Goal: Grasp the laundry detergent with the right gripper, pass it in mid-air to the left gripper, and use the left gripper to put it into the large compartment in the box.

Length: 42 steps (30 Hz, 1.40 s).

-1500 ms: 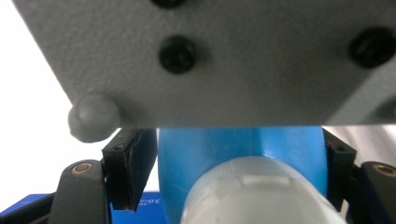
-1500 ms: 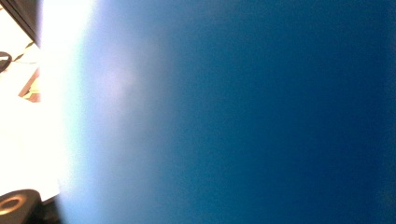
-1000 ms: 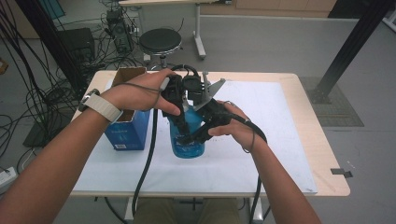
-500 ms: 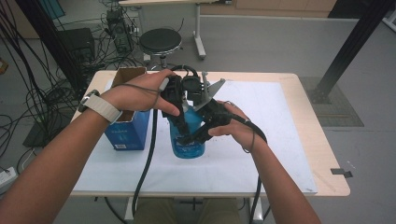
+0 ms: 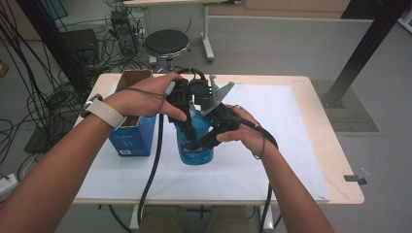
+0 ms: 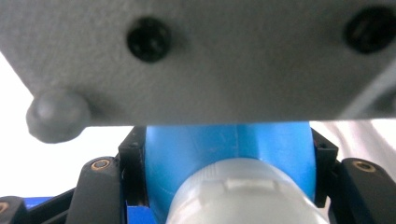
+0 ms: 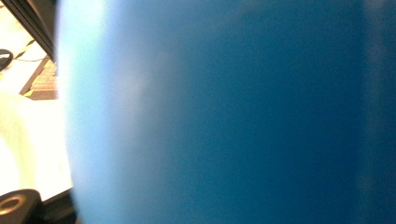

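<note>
Table (image 5: 311,160): white sheet covers top, gives work surface.
Blue box (image 5: 131,138): upright at left, flap open, just beside bottle; likely bottle's packaging.
Blue bottle (image 5: 194,143): stands upright at sheet centre, base on sheet.
Right gripper (image 5: 206,141): jaws clamped on bottle body from side; judged to hold bottle steady against turning.
Left gripper (image 6: 229,177): comes from above, jaws closed on bottle neck just below grey cap (image 6: 243,196); judged set for cap work.
</note>
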Motion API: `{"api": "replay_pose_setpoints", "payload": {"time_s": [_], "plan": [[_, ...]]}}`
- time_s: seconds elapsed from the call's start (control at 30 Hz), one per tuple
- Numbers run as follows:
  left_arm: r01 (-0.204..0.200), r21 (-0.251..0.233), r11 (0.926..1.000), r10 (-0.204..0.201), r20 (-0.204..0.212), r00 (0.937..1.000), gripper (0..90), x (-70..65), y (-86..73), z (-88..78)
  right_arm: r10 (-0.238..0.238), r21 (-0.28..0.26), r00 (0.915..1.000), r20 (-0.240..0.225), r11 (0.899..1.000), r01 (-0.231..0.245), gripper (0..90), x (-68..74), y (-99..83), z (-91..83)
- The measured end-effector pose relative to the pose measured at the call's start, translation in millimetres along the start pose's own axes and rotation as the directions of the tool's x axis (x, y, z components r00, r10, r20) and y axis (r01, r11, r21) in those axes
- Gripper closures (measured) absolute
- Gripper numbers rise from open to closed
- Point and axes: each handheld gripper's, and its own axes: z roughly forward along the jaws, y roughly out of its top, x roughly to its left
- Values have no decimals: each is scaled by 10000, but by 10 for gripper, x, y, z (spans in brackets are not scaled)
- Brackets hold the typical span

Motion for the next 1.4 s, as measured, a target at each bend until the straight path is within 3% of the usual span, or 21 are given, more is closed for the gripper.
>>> {"api": "replay_pose_setpoints", "payload": {"time_s": [1.4], "plan": [[75,-287,9996,-82,-257,9996,375,-25,-7,-13,-164,75,9997,185,9998,163,429,4,12,-43]]}}
